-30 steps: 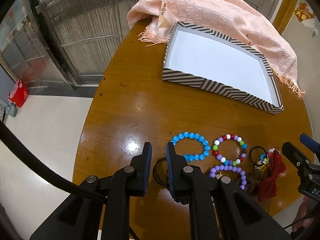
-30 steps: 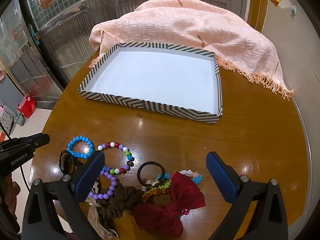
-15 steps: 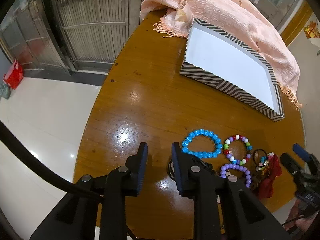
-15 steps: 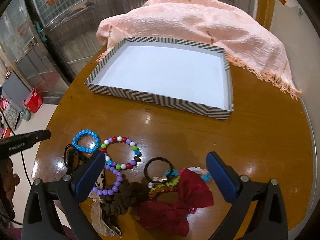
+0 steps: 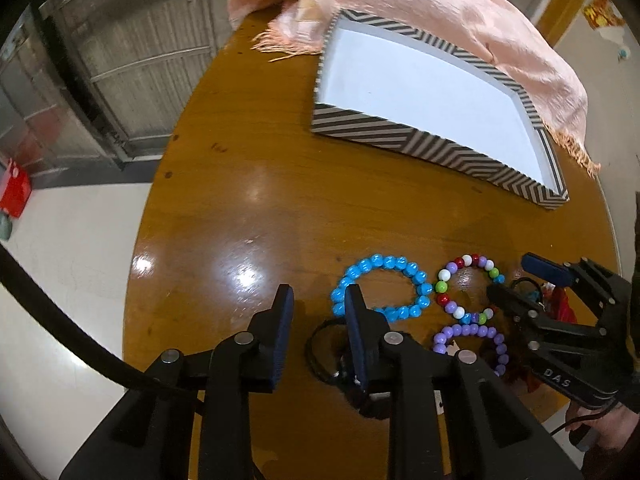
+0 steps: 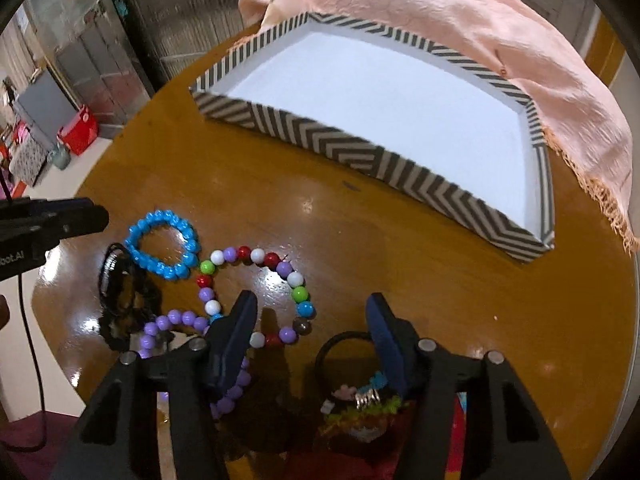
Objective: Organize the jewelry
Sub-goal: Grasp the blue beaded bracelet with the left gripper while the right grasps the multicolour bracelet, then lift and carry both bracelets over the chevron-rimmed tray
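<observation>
Left gripper (image 5: 318,300) sits low over the near-left edge of the round wooden table (image 5: 248,184), jaws parted by a narrow gap, nothing between them. Its right finger overlaps the near-left rim of the blue bead bracelet (image 5: 380,293); whether they touch I cannot tell. A black hair tie (image 5: 320,350) lies just behind that finger, partly hidden.

Blue bracelet lies flat, touching the multicolour bead bracelet (image 6: 256,294) on its right. A purple bead bracelet (image 6: 180,320) lies nearer the table edge, close against the multicolour one.

Right gripper (image 6: 312,316) has jaws moderately wide, holding nothing. Left finger is over the near-left arc of the multicolour bracelet, right finger over a second black hair tie (image 6: 340,346) — contact not resolvable. Beneath the right gripper lie a small flower-and-bead charm cluster (image 6: 360,398) and a red fabric bow (image 5: 562,306), mostly occluded.

Farther back is a striped tray (image 6: 360,152) with a white interior — no jewelry in it. A peach fringed cloth (image 6: 480,28) is draped along its far and right sides.
</observation>
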Tool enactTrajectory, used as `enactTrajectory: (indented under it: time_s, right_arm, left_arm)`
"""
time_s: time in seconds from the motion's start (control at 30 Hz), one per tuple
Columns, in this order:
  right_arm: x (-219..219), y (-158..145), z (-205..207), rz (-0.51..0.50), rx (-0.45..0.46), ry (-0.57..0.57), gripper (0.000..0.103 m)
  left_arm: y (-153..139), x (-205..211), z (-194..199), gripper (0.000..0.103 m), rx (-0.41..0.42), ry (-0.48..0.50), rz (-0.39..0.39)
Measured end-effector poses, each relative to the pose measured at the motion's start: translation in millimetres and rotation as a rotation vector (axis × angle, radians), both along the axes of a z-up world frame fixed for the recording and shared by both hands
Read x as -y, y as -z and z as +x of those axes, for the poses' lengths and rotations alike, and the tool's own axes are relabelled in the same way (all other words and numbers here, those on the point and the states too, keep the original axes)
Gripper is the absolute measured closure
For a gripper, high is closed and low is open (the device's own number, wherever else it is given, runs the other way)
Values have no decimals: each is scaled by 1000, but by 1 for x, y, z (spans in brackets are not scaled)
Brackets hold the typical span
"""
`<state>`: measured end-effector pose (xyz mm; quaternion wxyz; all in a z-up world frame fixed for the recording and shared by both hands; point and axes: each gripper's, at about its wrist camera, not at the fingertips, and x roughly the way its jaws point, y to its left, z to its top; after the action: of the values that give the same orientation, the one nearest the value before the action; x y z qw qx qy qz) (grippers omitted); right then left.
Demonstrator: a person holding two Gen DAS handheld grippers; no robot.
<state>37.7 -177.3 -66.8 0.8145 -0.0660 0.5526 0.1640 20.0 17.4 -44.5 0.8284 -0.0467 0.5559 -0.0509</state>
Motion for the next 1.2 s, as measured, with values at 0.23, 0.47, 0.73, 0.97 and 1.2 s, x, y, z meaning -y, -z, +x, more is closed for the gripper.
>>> enactTrajectory:
  time_s: [0.23,0.47,0.73,0.97,1.2]
  right_arm:
    - [-1,10,7,-47,17,-20,55]
    - [6,10,21,-55,24,-31,65]
    - [8,10,22,-32,33,-46,74]
    - [15,2,21,43,16,-36,93]
    - [17,-30,17,83,76,-45,93]
  left_arm:
    - [13,15,15,77,-60,58,56]
    - [29,30,25,77,-76,107,113]
    - [30,39,28,80,-45,140,88]
    - [19,25,41,93,-76,114,-13]
    - [-15,7,41,93,-28,95,-95]
